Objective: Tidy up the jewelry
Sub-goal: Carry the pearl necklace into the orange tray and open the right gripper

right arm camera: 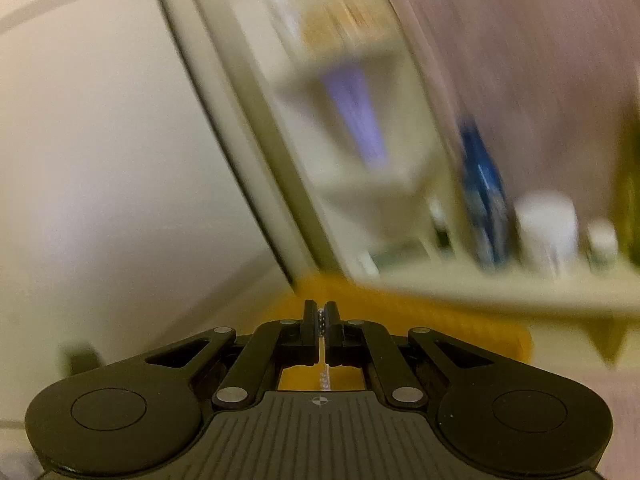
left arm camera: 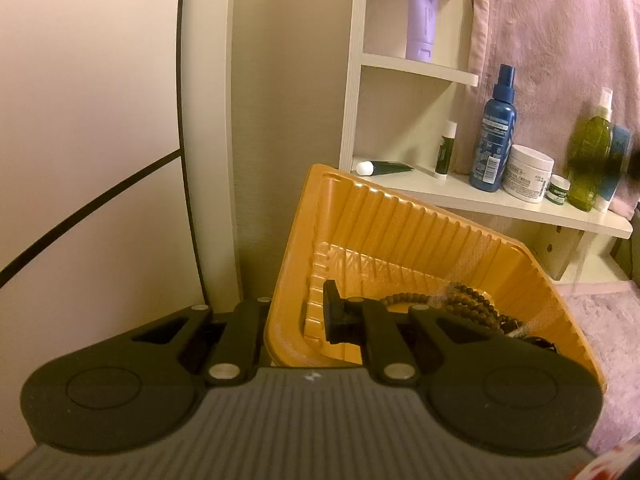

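A string of dark brown beads (left arm camera: 476, 304) lies in the right part of the orange ribbed tray (left arm camera: 400, 224), partly hidden behind the gripper's linkage. The tray is tilted, its far corner raised toward the white shelf unit (left arm camera: 452, 196), and the left gripper (left arm camera: 304, 316) is clenched on the tray's near left wall, 1 finger (left arm camera: 331, 312) inside the tray and the other hidden outside the rim. In the right wrist view, which is heavily smeared, the right gripper (right arm camera: 320, 320) is clenched on a thin chain of small pale beads (right arm camera: 321, 320) that shows in the narrow slit between its 2 fingers and hangs down below them; orange tray plastic (right arm camera: 440, 320) lies just beyond and beneath the fingertips. On the long shelf behind the tray stand a blue spray bottle (left arm camera: 494, 136), a white cream jar (left arm camera: 528, 172), a small white pot (left arm camera: 559, 190), a green bottle (left arm camera: 590, 160), and a small white-capped stick (left arm camera: 445, 148), with a dark tube (left arm camera: 384, 167) lying flat just beside it. A lilac tube (left arm camera: 422, 16) stands on a higher shelf. A pink fuzzy fabric (left arm camera: 560, 32) covers the wall behind and the area to the right of the tray.
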Demonstrator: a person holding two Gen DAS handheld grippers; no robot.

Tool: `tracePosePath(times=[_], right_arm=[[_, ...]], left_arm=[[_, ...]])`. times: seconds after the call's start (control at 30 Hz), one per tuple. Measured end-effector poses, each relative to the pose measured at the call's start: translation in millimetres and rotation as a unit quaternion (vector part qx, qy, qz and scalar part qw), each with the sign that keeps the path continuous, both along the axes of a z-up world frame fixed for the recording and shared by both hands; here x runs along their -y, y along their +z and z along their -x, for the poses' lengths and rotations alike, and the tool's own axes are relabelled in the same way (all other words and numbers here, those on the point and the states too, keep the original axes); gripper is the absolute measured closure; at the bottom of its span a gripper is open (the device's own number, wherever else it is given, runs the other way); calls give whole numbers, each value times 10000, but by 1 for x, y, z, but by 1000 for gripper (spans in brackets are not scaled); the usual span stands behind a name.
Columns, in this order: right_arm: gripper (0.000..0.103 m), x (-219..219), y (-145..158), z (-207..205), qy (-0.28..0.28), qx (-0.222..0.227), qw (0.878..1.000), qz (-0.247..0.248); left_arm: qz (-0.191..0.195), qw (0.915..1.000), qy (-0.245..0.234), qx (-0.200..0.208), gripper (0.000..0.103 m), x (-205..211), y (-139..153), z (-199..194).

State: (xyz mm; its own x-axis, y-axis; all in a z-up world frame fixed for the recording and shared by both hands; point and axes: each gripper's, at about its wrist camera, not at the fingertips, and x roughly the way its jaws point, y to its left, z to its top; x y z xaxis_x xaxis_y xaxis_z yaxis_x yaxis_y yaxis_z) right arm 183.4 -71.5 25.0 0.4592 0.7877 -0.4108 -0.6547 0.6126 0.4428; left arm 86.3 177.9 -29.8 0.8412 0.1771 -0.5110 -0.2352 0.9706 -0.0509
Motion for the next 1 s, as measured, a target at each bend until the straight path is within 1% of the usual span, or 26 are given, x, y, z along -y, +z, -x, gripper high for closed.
tracePosePath(times=[0.07,0.17,0.33,0.5,0.6,0.63,0.67,0.7,0.73,1.0], right_arm=[[101,-1,-22,-3,-43,-211,9994,253],[101,2,-40,-4,-94,-366,9983,448],[101,2,-48,-6,-99,-404,9968,680],[100,-6,-56,-3,-53,-341,9929,1138],[97,-9,-59,-1,-71,-254,9904,1360],[87,-9,-59,-1,-79,-255,9901,1381],[68,-8,-59,0,-102,-249,9901,1378],[58,-7,-59,0,-152,-237,9903,1360],[45,-5,-58,1,-213,-207,9907,1326],[43,2,-53,-1,-318,-222,9913,1258]], left_arm=[[11,10000,4,-3,92,0,0,0],[1,10000,7,-6,92,0,0,-1],[15,10000,42,-21,92,0,-1,-1],[31,10000,54,-47,92,-2,-3,-2],[26,10000,47,-61,92,-2,-3,-3],[31,10000,49,-63,92,-2,-4,-4],[36,10000,53,-65,92,-2,-4,-4],[35,10000,56,-66,92,-2,-4,-4],[33,10000,54,-67,92,-2,-4,-4],[36,9999,54,-95,92,-3,-7,-7]])
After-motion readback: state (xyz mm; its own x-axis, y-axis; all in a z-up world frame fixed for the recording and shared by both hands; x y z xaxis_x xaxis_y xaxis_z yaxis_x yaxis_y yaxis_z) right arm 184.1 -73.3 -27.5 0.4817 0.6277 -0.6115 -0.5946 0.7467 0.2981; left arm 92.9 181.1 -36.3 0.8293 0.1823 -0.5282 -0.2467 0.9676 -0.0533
